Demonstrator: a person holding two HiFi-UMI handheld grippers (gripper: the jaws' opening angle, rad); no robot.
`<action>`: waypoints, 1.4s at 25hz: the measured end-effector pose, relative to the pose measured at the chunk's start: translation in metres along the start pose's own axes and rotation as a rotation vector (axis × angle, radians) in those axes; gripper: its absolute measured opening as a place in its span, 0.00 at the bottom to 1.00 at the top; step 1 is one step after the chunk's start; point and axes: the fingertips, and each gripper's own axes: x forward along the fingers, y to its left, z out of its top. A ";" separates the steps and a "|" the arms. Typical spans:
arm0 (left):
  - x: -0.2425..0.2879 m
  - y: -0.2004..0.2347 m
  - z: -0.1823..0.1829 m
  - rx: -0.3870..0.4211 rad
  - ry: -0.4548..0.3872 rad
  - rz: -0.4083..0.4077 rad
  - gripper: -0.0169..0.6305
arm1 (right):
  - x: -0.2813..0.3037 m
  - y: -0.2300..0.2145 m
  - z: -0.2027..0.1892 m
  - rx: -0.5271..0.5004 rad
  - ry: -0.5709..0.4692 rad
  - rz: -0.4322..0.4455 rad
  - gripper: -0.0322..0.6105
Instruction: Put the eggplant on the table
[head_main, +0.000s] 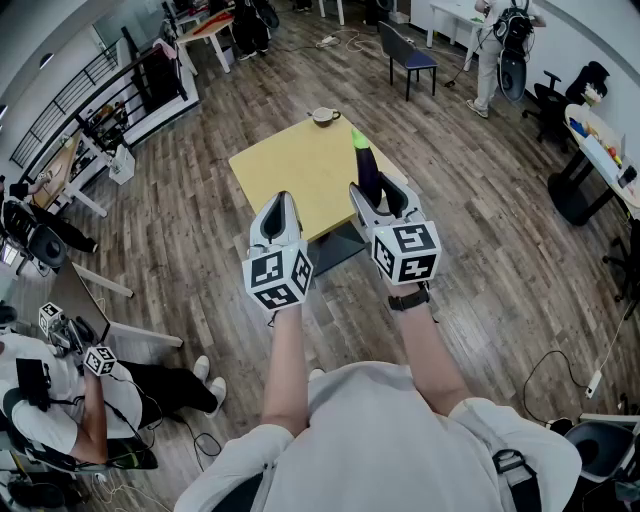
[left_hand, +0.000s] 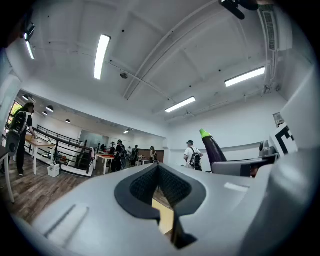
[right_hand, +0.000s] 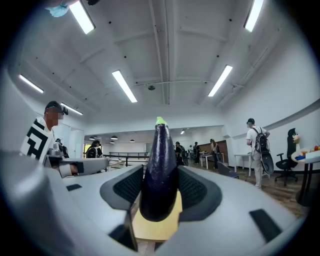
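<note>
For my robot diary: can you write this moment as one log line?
right gripper: shut on eggplant, upright | left gripper: shut, empty | yellow table: eggplant not yet down

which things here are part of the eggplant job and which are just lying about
In the job:
- eggplant, upright in the right claw, which is shut on it
- yellow table, where it is to go

Just about:
- cup at the table's far corner
- blue chair on the floor beyond
- left claw, shut, nothing in it

Purple eggplant (right_hand: 159, 165), upright, clamped in right gripper (right_hand: 159, 192)
</note>
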 end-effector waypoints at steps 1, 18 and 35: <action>-0.001 -0.007 -0.003 -0.002 0.000 0.005 0.04 | -0.005 -0.005 -0.002 0.005 0.007 -0.004 0.38; 0.066 0.014 -0.059 -0.005 0.062 0.014 0.04 | 0.065 -0.041 -0.060 0.095 0.040 0.008 0.38; 0.279 0.216 -0.018 0.161 -0.019 0.046 0.04 | 0.343 -0.011 -0.033 -0.079 0.047 -0.057 0.38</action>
